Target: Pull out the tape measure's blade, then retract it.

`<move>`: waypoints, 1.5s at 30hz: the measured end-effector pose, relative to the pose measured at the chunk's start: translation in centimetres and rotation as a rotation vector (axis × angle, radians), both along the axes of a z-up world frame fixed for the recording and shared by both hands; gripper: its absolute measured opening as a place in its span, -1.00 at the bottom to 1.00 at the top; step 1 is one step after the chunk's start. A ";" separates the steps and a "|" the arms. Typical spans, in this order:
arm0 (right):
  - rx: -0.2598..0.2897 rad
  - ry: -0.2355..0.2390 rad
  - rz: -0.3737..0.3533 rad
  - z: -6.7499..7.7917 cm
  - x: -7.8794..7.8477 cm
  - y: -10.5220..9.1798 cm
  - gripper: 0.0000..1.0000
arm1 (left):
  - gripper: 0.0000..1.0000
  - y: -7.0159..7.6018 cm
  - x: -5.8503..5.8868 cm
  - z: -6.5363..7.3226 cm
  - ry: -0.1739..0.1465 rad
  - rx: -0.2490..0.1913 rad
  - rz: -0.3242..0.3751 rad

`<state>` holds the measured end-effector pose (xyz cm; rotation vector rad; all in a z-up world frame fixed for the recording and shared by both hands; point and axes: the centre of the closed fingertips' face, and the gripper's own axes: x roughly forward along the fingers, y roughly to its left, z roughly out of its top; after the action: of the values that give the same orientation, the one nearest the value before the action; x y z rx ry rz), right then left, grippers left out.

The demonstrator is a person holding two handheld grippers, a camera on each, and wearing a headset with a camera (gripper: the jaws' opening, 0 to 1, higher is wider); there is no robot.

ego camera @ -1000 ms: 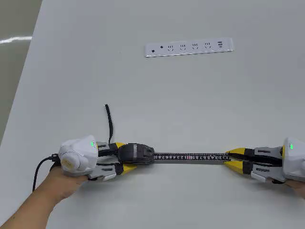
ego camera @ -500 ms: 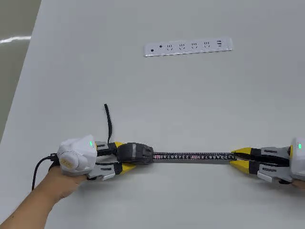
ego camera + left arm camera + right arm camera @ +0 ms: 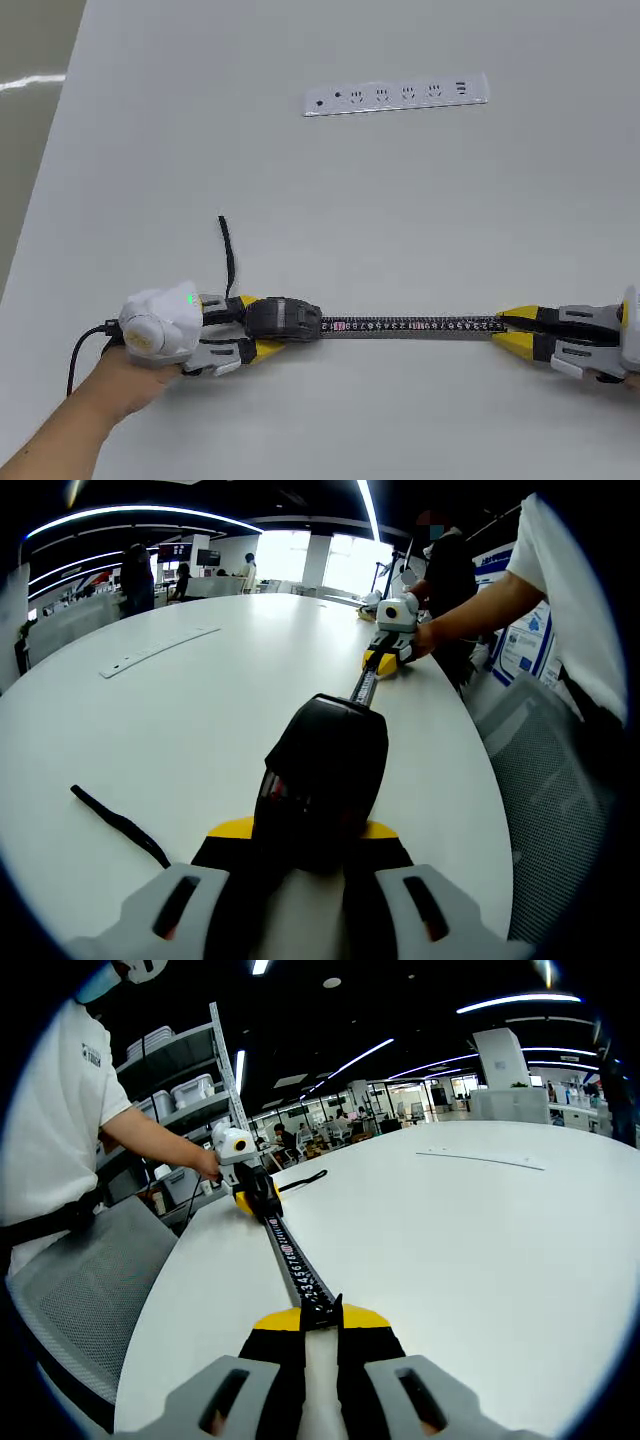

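A black tape measure case point(image 3: 284, 319) lies on the white table, and my left gripper point(image 3: 262, 327) is shut on it; the case point(image 3: 325, 775) looms large in the left gripper view. Its dark numbered blade point(image 3: 412, 325) runs straight to the right just above the tabletop. My right gripper point(image 3: 502, 327) is shut on the blade's tip point(image 3: 320, 1310), yellow fingers point(image 3: 522, 345) on either side. The blade point(image 3: 290, 1255) leads back to the case point(image 3: 262, 1198) in the right gripper view. A thin black wrist strap point(image 3: 229, 255) trails from the case.
A white power strip point(image 3: 398, 96) lies flat at the far side of the table. The table's near edge point(image 3: 175, 1290) runs close beside the blade, with a grey mesh chair point(image 3: 80, 1280) below it. A cable point(image 3: 85, 350) hangs from my left gripper.
My right gripper has moved to the right, drawing more blade out of the case. The left gripper and case have stayed in place.
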<state>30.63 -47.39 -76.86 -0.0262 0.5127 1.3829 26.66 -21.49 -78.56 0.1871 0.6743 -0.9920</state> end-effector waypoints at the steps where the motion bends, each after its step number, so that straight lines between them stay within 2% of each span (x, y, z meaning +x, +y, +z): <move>1: 0.001 0.000 -0.003 0.0 0.1 -0.1 -0.84 | -0.44 0.0 0.0 0.0 0.001 -0.001 0.002; 23: 0.005 0.000 -0.016 0.1 0.4 -1.2 -0.85 | -0.44 0.0 0.1 -0.1 0.002 0.007 0.003; 38: -0.005 0.005 -0.021 -0.4 0.4 -1.5 -0.83 | -0.44 0.0 0.0 0.0 0.003 0.009 0.005; 45: -0.010 -0.012 -0.010 -0.5 0.2 -1.6 -0.81 | -0.44 0.0 0.0 -0.1 0.002 0.008 0.005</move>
<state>30.80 -48.97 -77.38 -0.0402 0.5095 1.3700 26.67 -21.48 -78.62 0.1912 0.6799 -0.9848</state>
